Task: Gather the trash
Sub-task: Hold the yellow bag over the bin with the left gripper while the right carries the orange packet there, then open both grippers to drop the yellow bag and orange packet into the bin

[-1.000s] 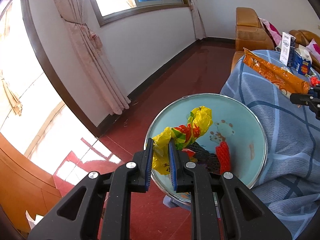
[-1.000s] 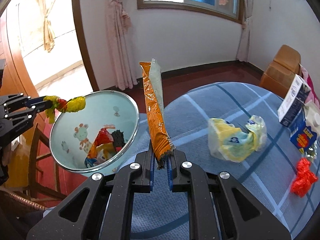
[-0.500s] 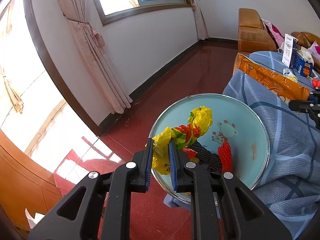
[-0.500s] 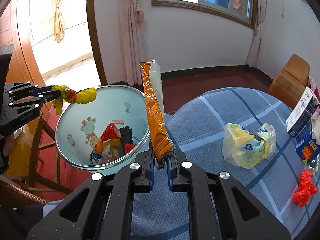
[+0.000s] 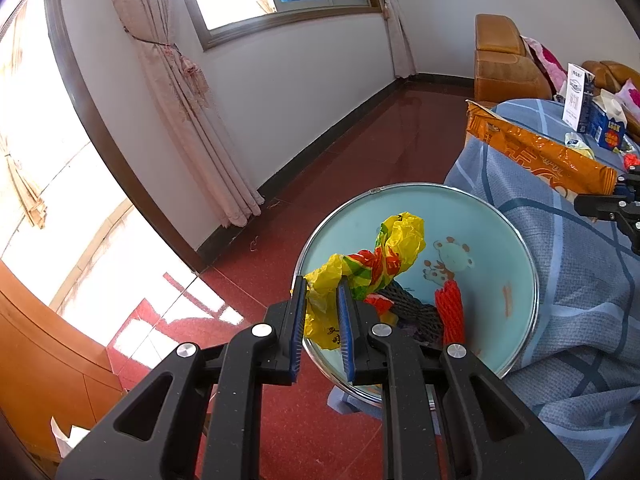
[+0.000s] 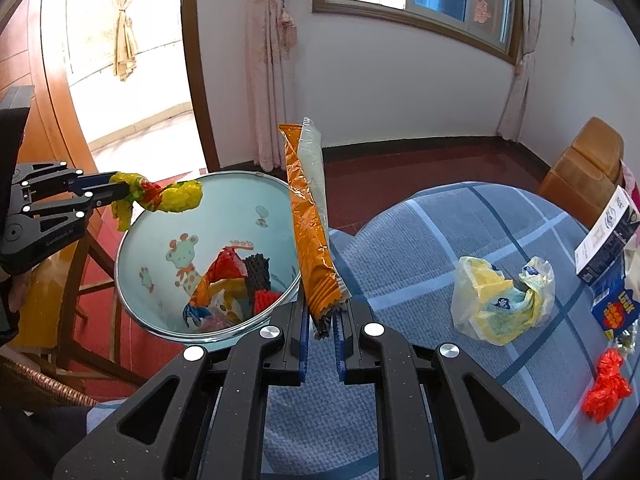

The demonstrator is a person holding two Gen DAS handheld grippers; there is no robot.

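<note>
Both wrist cameras tilt downward, close over round pale-blue metal-rimmed bin [image 5: 516, 248] [image 6: 136, 236], shared from opposite sides.

Legible text:
- Light-blue trash bin [image 6: 160, 240], inner wall: "deer", beside a giraffe cartoon.
- Blue carton [image 6: 612, 308] on the desk: "Look", yellow letters.
- White-and-dark box [image 6: 604, 240]: print too small to read.

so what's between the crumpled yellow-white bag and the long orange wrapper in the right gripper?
Right wrist view: only bare blue checked tablecloth between the crumpled bag and the orange wrapper.
</note>
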